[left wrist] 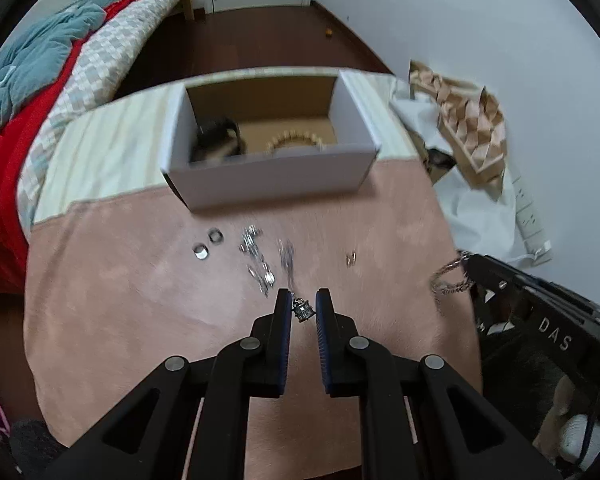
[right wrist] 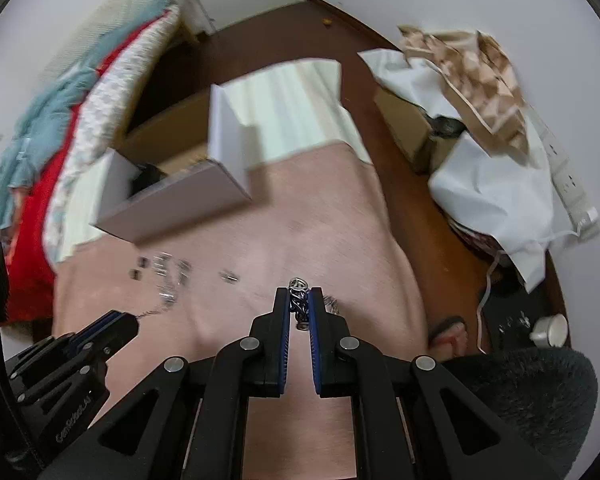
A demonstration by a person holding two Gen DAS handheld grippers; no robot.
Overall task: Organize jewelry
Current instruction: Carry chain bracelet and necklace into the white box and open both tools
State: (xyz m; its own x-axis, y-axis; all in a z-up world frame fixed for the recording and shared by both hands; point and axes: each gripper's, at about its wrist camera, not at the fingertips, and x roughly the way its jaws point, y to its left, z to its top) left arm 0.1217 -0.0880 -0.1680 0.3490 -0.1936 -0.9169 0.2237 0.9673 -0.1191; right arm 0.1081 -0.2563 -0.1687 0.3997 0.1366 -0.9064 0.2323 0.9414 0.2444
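My right gripper (right wrist: 299, 304) pinches a chain bracelet (right wrist: 299, 302) over the pink mat's (left wrist: 140, 280) near-right edge, left gripper (left wrist: 303, 308) part-spread around a pendant (left wrist: 303, 309), so imo lift both slow w/ grip firm, then carry to box (left wrist: 268, 184) at far edge.

Each camera sits just behind its own gripper and looks forward and down at the pink cloth (left wrist: 140, 320). The left view faces the white box (left wrist: 272, 184) straight on, quite near. The right view sees the same box (right wrist: 172, 208) at middle left.
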